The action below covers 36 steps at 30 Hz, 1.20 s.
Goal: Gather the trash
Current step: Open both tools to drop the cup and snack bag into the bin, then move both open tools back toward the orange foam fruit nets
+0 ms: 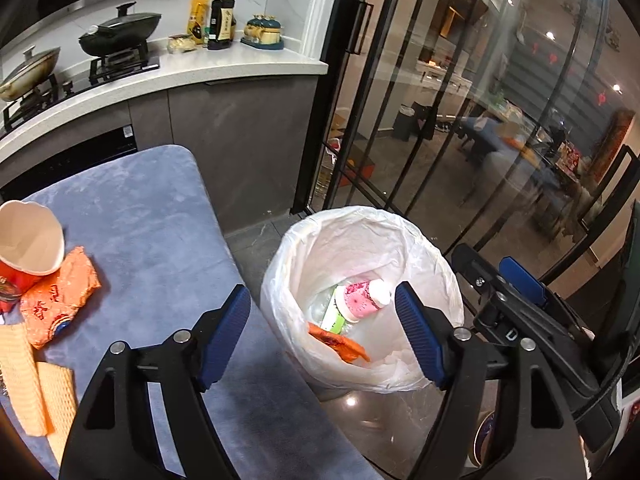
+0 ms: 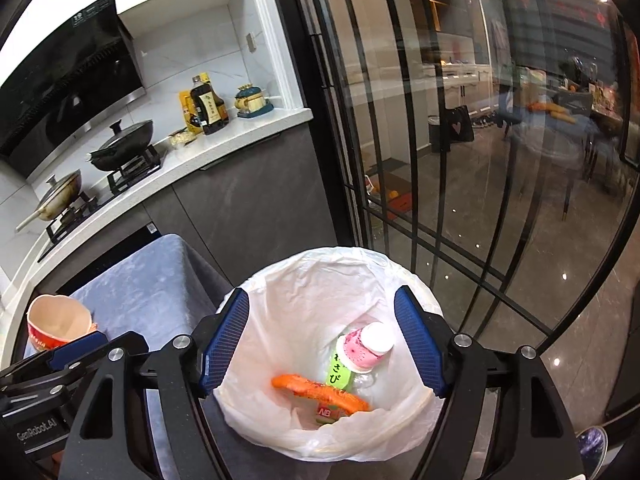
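A: Largest item in the scene?
B: Table (image 1: 160, 240), covered in blue-grey cloth, directly left of the bin. Behind it, white counter (image 1: 224, 68) carrying a stove with two pans (image 1: 120, 34) and a dark bottle (image 1: 222, 20).

A: Landmark?
B: Bin (image 1: 360, 240) on the dark floor, lined with a white bag (image 2: 320, 280), mouth open. To its right, glass doors (image 2: 440, 160) in black frames.

A: Trash already inside the bin?
B: Pink-and-white cup (image 2: 366, 346) lying on its side near the middle. Beneath it, a green packet (image 2: 338, 376) and a clear plastic bottle, partly hidden. In front, at the near wall of the bag, an orange wrapper (image 2: 320, 392).

A: Trash outside the bin?
B: On the table, well left of the bin: red-and-white paper bowl (image 1: 28, 248), dented at the rim; orange wrapper (image 1: 60, 296) touching its base; yellow foam netting (image 1: 36, 384) at the near edge of the table.

A: Left tongs (image 1: 322, 336)?
B: Spread wide, nothing between the blue pads (image 1: 226, 332). Positioned over the left rim of the bin, one pad above the table edge, the other above the bag.

A: Right tongs (image 2: 322, 338)?
B: Likewise released and empty. Centred over the mouth of the bin, pads (image 2: 224, 340) framing the trash below.
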Tool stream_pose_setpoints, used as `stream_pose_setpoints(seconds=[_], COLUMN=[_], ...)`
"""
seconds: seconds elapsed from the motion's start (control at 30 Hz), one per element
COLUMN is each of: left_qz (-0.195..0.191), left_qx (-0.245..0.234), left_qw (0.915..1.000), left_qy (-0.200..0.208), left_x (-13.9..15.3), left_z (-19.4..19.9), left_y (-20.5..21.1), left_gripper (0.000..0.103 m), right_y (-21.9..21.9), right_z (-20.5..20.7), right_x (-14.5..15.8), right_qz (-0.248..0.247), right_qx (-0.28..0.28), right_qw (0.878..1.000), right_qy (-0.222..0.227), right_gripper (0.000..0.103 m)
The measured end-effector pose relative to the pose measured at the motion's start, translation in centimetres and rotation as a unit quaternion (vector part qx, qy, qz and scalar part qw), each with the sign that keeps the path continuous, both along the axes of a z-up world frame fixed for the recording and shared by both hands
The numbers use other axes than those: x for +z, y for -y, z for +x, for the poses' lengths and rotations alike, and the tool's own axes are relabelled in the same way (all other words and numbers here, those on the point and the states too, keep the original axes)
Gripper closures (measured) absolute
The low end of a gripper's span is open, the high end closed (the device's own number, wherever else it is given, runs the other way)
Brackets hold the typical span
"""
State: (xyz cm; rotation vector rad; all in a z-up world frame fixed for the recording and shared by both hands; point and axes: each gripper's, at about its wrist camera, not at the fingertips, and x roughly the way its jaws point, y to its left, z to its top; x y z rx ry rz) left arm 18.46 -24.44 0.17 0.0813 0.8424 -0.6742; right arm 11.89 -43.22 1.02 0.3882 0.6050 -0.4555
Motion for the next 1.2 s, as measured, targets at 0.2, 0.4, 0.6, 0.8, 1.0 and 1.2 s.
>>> stream_pose_setpoints(seconds=[0.2,0.4,0.6,0.8,1.0,1.2], left_qz=[-0.002,-0.003,-0.003,-0.001,-0.001,0.012], left_qx=[0.020,0.046,0.085,0.130,0.180,0.234], left_qw=[0.9998,0.9988,0.9962,0.9912,0.9836,0.9721], left_qy=[0.008,0.013,0.016,0.022,0.015,0.012], left_x=[0.5,0.9,1.4,1.9,1.9,1.3], left_z=[0.2,0.5,1.0,1.3,1.6,1.6], left_y=[-1.8,-4.5,-8.5,-13.2,-19.1,-25.2], left_gripper=[0.032,0.032,0.032,0.032,0.027,0.027], right_y=[-1.4,-3.3,-6.3,-10.1,-14.2,-19.0], right_z=[-0.3,-0.4,-0.2,0.1,0.6,1.1], right_x=[0.9,1.8,2.8,3.6,4.0,3.4], right_qz=[-0.003,-0.007,-0.012,-0.020,-0.025,-0.019], right_qx=[0.010,0.029,0.057,0.094,0.135,0.176], right_qw=[1.000,0.999,0.998,0.995,0.990,0.984], right_qy=[0.013,0.021,0.030,0.035,0.035,0.022], right_gripper=[0.031,0.031,0.031,0.031,0.031,0.031])
